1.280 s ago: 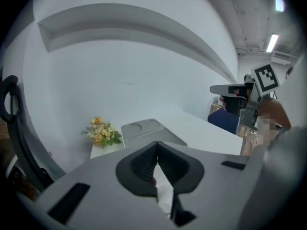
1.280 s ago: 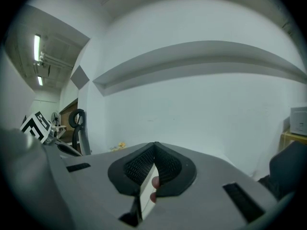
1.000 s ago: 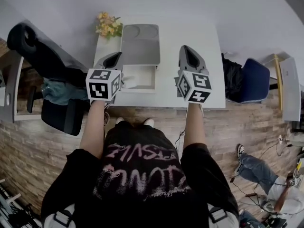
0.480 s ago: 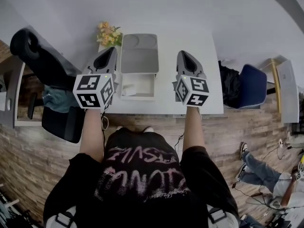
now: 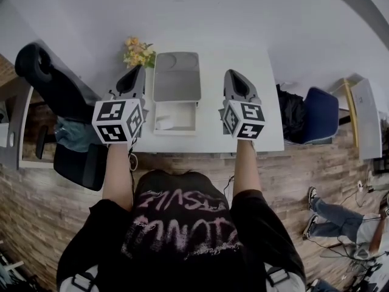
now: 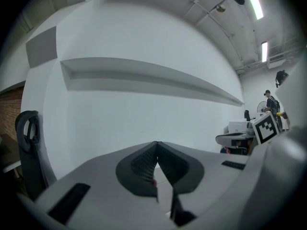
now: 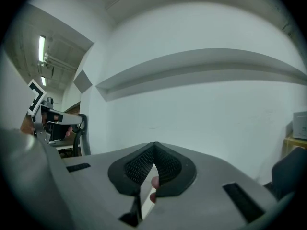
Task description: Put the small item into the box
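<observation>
Flanking open box: left tool, right tool closed; shirt lettering illegible

We see the box on the table at upper centre, between the left gripper and the right gripper; flowers stand at its upper left; one chair sits far left, a second chair far right.

Bright, even indoor light is filling all three views. A ceiling tube is glaring at the upper right of the left gripper view, and another tube is blowing out at the left of the right gripper view. The white table is showing only soft shadows. Fisheye is bending lines and blackening corners. The left gripper and right gripper shells are reading soft.
</observation>
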The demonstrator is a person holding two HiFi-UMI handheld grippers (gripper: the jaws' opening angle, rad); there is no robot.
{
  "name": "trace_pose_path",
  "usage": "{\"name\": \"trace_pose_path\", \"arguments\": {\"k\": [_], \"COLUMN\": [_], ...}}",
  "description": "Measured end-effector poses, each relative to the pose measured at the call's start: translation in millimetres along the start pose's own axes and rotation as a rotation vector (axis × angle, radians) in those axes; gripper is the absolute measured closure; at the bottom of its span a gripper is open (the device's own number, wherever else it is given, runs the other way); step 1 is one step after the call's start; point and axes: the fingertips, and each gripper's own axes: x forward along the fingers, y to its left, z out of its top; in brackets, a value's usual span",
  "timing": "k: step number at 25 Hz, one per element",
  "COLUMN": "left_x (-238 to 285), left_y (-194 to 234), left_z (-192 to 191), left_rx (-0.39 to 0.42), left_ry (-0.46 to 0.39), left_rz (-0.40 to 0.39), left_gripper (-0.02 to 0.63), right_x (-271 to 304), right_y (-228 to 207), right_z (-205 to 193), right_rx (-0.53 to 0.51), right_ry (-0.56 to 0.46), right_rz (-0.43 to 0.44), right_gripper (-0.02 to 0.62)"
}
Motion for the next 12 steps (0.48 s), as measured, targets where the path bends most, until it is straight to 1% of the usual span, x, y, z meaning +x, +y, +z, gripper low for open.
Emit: {"name": "trace_pose_path", "arguments": {"k": [12], "left_x": [3.3], "left_y": [-5.0], "left_z": [-3.2], "left_rx": [0.014], "left_ry": [0.007], "left_rz": [-0.003], "left_gripper": [0.604], "right_x": [-1.3], "right_y": [2.6], "right_z": [3.5], "right_rx": [-0.032], "right_ry": [-0.007], "right_rz": [0.008], "right_gripper": [0.586]}}
